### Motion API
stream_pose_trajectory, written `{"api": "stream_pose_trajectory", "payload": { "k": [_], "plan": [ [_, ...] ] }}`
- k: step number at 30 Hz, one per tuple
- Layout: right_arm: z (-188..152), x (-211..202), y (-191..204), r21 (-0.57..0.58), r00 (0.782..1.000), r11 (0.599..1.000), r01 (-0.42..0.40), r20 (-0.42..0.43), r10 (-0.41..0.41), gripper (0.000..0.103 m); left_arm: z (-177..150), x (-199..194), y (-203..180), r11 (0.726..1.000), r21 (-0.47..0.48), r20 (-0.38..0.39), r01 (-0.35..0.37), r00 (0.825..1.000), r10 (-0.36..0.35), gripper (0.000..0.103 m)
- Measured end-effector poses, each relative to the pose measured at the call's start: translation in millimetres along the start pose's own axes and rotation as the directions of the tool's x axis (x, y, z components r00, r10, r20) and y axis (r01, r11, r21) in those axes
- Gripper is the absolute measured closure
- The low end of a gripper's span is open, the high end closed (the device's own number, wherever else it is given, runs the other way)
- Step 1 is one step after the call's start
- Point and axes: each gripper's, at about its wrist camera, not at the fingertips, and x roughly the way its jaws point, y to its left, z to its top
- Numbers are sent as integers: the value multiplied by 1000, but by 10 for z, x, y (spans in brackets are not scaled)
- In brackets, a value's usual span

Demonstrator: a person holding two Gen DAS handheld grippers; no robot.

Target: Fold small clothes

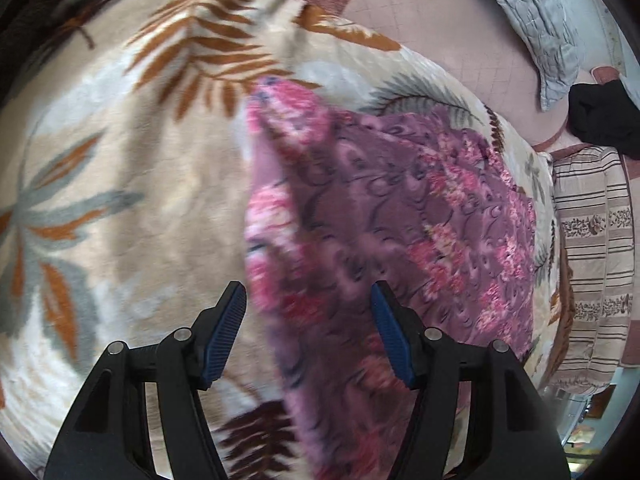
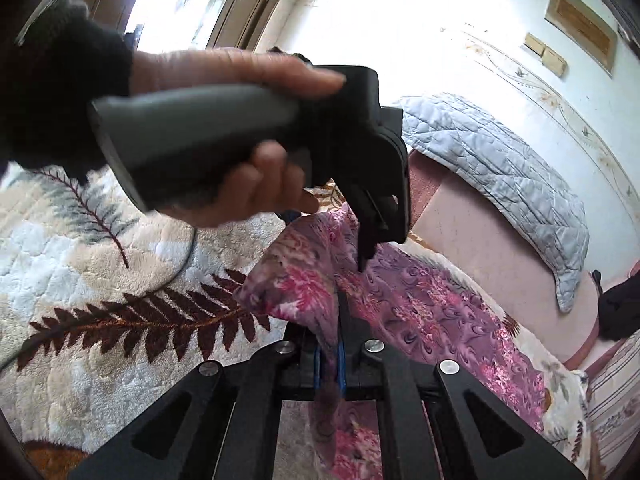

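Just ahead of the right gripper (image 2: 329, 360), its blue pads pinch a fold of the purple flowered cloth (image 1: 400, 216), which lies on the leaf-patterned blanket (image 1: 120, 184). The left gripper (image 1: 308, 328) hovers wide open over the cloth's near edge, a grey pillow (image 1: 536, 28) beyond.

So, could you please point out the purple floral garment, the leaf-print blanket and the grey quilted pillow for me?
purple floral garment (image 1: 392, 216): left wrist view, middle of its flat spread part.
leaf-print blanket (image 1: 132, 200): left wrist view, bare beige area left of the garment.
grey quilted pillow (image 2: 500, 176): right wrist view, centre of its quilted face.
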Motion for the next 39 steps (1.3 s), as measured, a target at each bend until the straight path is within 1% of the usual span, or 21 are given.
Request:
{"api": "stream_pose_trajectory", "payload": {
  "k": [2, 3, 4, 6, 9, 11, 14, 18, 21, 24, 27, 30, 31, 33, 34, 37, 39],
  "plan": [
    [-38, -48, -20, 18, 1000, 1000, -6, 2, 6, 98, 11, -29, -103, 1000, 13, 41, -18, 999, 17, 65],
    [-54, -67, -42, 29, 1000, 1000, -8, 4, 8, 98, 20, -45, -162, 999, 31, 55, -45, 998, 43, 83],
    [-61, -67, -73, 38, 1000, 999, -10, 6, 10, 98, 28, -66, -220, 996, 47, 67, -74, 995, 71, 88],
    [-88, -100, -148, 78, 1000, 997, -17, 6, 16, 98, 42, -140, -294, 994, 52, 88, -93, 992, 88, 93],
    [-116, -194, -302, 158, 1000, 987, -22, 15, 20, 98, 54, -272, -385, 995, 57, 118, -88, 990, 81, 95],
    [-134, -278, -444, 221, 999, 975, -27, 26, 22, 98, 52, -378, -487, 994, 63, 137, -84, 988, 75, 96],
    [-191, -413, -654, 316, 999, 948, -38, 44, 26, 98, 43, -485, -694, 990, 97, 166, -101, 983, 83, 96],
    [-304, -597, -939, 434, 997, 899, -51, 67, 24, 98, -20, -562, -1046, 983, 138, 201, -118, 975, 89, 96],
    [-444, -724, -1197, 532, 997, 846, -49, 81, 7, 98, -74, -583, -1334, 978, 166, 218, -126, 972, 88, 96],
    [-641, -825, -1447, 637, 995, 769, -56, 97, -7, 98, -116, -560, -1601, 972, 190, 237, -140, 967, 93, 96],
    [-870, -872, -1652, 717, 993, 695, -57, 110, -31, 98, -130, -491, -1876, 964, 214, 247, -159, 964, 104, 96],
    [-1089, -862, -1818, 783, 992, 617, -81, 121, -23, 98, -125, -379, -2130, 958, 227, 246, -177, 962, 120, 97],
    [-1144, -856, -1858, 798, 992, 596, -88, 124, -19, 98, -124, -332, -2222, 954, 234, 246, -188, 961, 129, 97],
    [-1260, -860, -1959, 835, 991, 539, -107, 133, -10, 98, -120, -242, -2390, 947, 244, 248, -208, 958, 146, 97],
    [-1343, -868, -2041, 865, 990, 485, -127, 144, 3, 98, -113, -188, -2472, 945, 249, 247, -212, 957, 150, 97],
    [-1544, -905, -2197, 919, 982, 350, -184, 185, 31, 98, -88, -30, -2684, 942, 260, 233, -211, 961, 151, 97],
    [-1725, -925, -2327, 948, 977, 234, -213, 210, 41, 98, -79, 88, -2823, 938, 269, 223, -218, 962, 160, 97]
  ]
}}
